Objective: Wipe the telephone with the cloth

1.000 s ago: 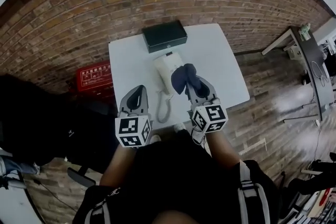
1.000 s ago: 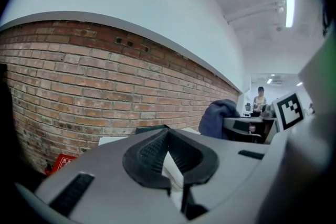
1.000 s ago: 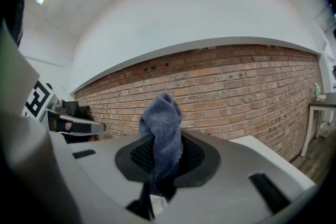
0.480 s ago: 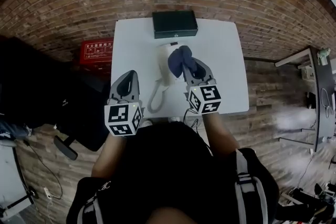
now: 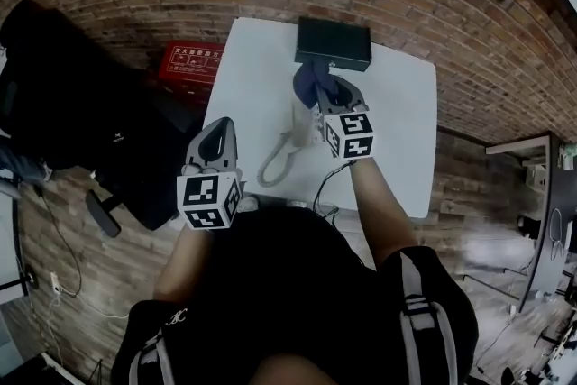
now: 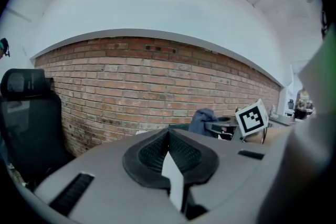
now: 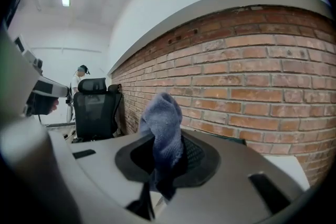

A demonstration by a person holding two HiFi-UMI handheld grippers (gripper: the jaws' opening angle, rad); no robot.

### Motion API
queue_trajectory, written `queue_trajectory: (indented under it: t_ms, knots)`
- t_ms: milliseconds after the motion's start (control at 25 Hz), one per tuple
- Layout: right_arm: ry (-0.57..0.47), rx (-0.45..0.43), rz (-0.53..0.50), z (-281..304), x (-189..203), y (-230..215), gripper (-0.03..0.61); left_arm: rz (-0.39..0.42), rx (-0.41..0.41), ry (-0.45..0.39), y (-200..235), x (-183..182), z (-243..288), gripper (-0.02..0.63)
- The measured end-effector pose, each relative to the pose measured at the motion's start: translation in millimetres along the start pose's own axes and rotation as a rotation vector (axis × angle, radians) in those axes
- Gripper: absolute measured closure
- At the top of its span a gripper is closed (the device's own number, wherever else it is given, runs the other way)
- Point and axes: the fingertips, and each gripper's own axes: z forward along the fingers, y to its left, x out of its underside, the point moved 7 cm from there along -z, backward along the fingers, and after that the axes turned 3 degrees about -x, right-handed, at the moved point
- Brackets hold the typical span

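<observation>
The right hand-held gripper (image 5: 332, 93) is clenched on the cloth (image 5: 309, 78). The blue cloth stands up in a bunch between its jaws, and a dark fold hangs below them. This hand-held gripper is over the white bench (image 5: 261, 77), and the cloth end lies just in front of its tips. The telephone (image 5: 300, 123) lies under this hand-held gripper and a little to its left. Only a pale part of it shows beside the grey body. I cannot tell if the cloth touches the telephone. The curly cord (image 5: 275, 165) runs from the telephone back toward the person, between the two hand-held grippers.

The left hand-held gripper (image 5: 223, 129) is clenched with nothing in it; its ribbed pads meet at the tip. It is at the left edge of the bench, well apart from the telephone, and it points toward the brick wall (image 7: 252, 76).

A black box (image 5: 334, 42) stands on the bench just beyond the right hand-held gripper, near the cloth. Its top is closed, so the inside does not show. A red box (image 5: 191, 63) with print on it lies on the floor beyond the left hand-held gripper, and its inside also does not show. A black office chair (image 5: 81, 95) stands far to the left of the left hand-held gripper. A thin black cable (image 5: 329, 185) lies on the bench behind the right hand-held gripper.
</observation>
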Motion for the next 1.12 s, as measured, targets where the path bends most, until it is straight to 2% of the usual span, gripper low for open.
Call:
queue_trajectory:
  t_ms: [360, 560, 1120]
  knots:
    - [0.176, -0.052, -0.047, 63.4, 29.3, -9.6, 0.529, -0.017, -0.069, 0.007, 12.1, 5.8, -13.7, 0.617]
    - [0.240, -0.048, -0.038, 81.1, 47.6, -14.1, 0.529, -0.032, -0.107, 0.012, 20.4, 7.8, -19.7, 0.617]
    - [0.431, -0.083, -0.106, 126.9, 80.5, -26.7, 0.528, -0.060, -0.192, 0.029, 23.1, 19.8, -26.7, 0.617]
